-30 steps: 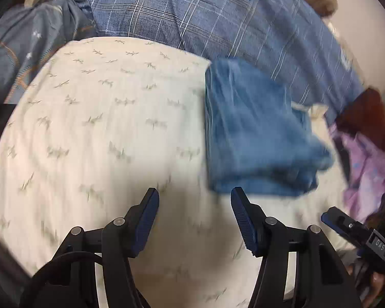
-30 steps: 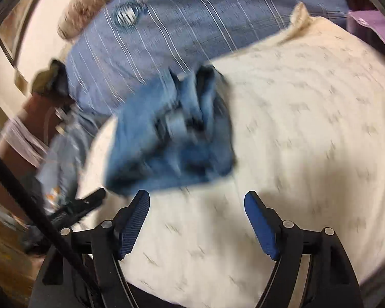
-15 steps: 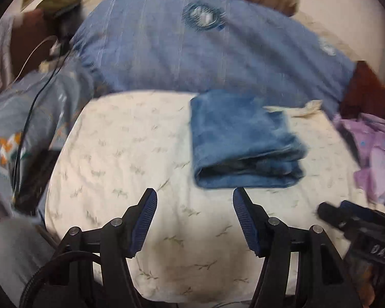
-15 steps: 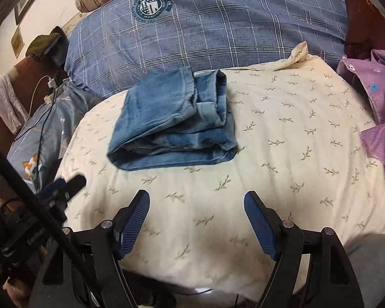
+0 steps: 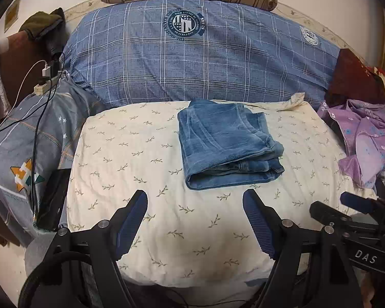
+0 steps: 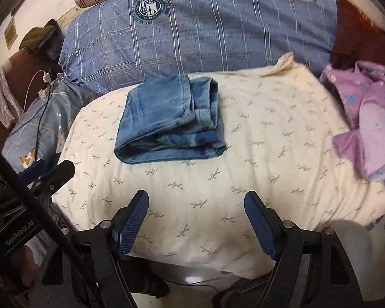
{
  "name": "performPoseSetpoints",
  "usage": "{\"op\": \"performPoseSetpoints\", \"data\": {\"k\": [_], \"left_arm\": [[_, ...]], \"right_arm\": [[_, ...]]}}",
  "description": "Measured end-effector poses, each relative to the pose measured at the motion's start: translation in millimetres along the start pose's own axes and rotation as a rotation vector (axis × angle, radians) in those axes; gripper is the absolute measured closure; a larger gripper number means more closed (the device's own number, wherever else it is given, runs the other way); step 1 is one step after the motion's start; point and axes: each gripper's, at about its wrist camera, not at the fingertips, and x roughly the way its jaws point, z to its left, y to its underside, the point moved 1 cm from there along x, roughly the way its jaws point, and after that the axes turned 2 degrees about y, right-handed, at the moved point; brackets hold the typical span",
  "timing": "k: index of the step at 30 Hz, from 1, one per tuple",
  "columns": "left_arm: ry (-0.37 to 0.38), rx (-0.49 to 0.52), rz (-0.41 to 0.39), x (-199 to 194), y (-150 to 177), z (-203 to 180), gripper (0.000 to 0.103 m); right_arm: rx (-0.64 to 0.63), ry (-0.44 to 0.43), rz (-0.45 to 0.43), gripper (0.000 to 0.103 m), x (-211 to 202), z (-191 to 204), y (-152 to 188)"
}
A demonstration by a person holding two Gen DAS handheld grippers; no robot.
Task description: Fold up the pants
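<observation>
Sitting folded in a neat bundle on the cream leaf-print cushion (image 5: 146, 154), blue denim pants (image 5: 225, 148), left claw (image 5: 195, 220) and right claw (image 6: 196, 220) both spread wide, empty, hovering just short of it, purple clothes (image 5: 367, 138) heaped off to the right

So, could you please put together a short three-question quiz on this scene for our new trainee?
1. True or false: the left gripper is shut on the jeans.
2. What lies right of the cream pillow? A) purple garment B) a red towel C) a shoe
3. Fill in: the right gripper is ____, holding nothing.

Key: 1 false; 2 A; 3 open.
</observation>
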Motion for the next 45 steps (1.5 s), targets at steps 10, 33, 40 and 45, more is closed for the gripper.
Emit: {"op": "performPoseSetpoints", "data": {"k": [10, 33, 40, 45], "left_arm": [[-0.003, 0.008, -0.020, -2.4, -1.9, -0.5, 0.026], [0.008, 0.002, 0.007, 14.8, -3.8, 3.2, 0.026], [0.016, 0.004, 0.004, 14.5, -2.7, 2.5, 0.026], [0.008, 0.011, 0.011, 14.2, -3.9, -1.9, 0.026]], "right_arm": [[-0.029, 0.015, -0.005, 0.025, -2.2, 7.3, -3.4], [-0.027, 0.030, 0.026, 0.025, 12.3, 9.0, -3.9], [-0.031, 0.030, 0.019, 0.025, 10.0, 10.3, -4.3], [-0.004, 0.019, 0.008, 0.025, 6.4, 1.1, -4.9]]}}
